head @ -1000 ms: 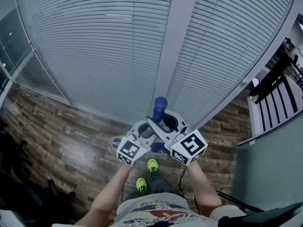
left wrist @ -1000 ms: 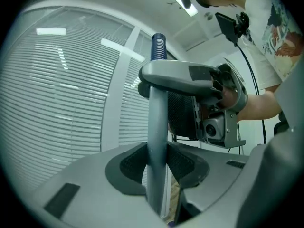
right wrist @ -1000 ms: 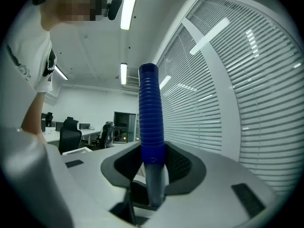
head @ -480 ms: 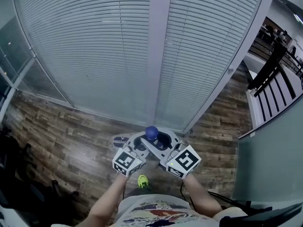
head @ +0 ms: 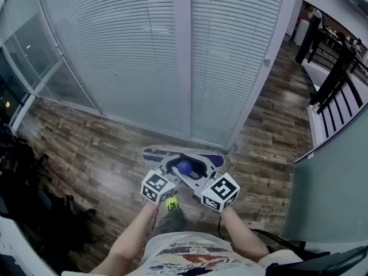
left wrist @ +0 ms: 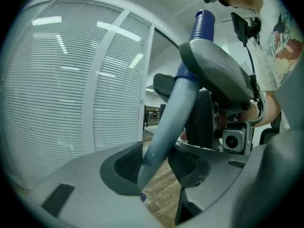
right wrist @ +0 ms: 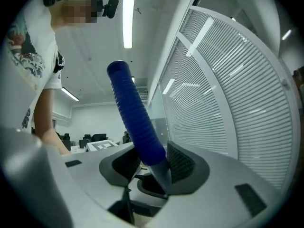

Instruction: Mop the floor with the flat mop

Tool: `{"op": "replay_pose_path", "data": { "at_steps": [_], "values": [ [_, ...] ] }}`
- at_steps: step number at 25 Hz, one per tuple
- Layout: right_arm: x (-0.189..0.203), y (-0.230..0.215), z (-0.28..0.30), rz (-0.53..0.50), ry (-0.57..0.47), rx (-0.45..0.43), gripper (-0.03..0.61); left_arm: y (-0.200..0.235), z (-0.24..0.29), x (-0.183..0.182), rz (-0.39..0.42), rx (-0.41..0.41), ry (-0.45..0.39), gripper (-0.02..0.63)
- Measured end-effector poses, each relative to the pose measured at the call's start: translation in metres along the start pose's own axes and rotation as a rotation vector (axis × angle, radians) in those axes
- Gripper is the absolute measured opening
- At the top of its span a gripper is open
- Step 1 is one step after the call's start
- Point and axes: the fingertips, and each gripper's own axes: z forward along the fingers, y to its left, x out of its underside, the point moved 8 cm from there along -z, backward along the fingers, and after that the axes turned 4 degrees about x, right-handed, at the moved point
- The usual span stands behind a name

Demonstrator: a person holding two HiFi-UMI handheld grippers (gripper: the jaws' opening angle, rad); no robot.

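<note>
Floorboards (head: 86, 148) beside the blind-covered glass wall (head: 126, 56) are taking the flat mop head (head: 154, 153), which is lying flat so its whole pad is wiping. The mop handle (left wrist: 166, 127) is leaning through both tongs for a two-point steer. The left tongs (left wrist: 159, 163) are pinching the grey pole lower down and the right tongs (right wrist: 152, 165) are pinching the blue grip; both pairs of jaws have just been easing wider, probably letting the handle tilt

Left tongs (head: 170, 167), right tongs (head: 200, 168) grip handle (head: 184, 167); jaws just widened.

An office: glass partitions with slatted blinds (head: 144, 50), wood-plank floor (head: 86, 154), ceiling strip lights (right wrist: 127, 18), dark chairs (right wrist: 89, 140) beyond.
</note>
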Motion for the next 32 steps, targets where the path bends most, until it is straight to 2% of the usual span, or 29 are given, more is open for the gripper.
{"op": "replay_pose_path", "data": {
  "at_steps": [5, 10, 16, 21, 27, 32],
  "values": [
    [0.05, 0.078, -0.085, 0.016, 0.056, -0.073, 0.173, -0.103, -0.026, 0.053, 0.041, -0.015, 0.127, 0.147],
    [0.069, 0.121, -0.137, 0.018, 0.101, -0.134, 0.181, -0.169, -0.04, 0.071, 0.055, 0.002, 0.197, 0.156],
    [0.07, 0.162, -0.181, 0.047, 0.099, -0.183, 0.185, -0.228, -0.062, 0.076, -0.001, -0.004, 0.188, 0.163],
    [0.082, 0.213, -0.204, 0.021, 0.133, -0.236, 0.187, -0.272, -0.098, 0.099, -0.036, -0.029, 0.166, 0.17],
    [0.095, 0.294, -0.236, -0.018, 0.167, -0.276, 0.187, -0.337, -0.156, 0.123, -0.062, -0.059, 0.133, 0.172],
    [0.104, 0.38, -0.268, -0.036, 0.188, -0.313, 0.187, -0.406, -0.22, 0.142, -0.105, -0.082, 0.12, 0.173]
  ]
}}
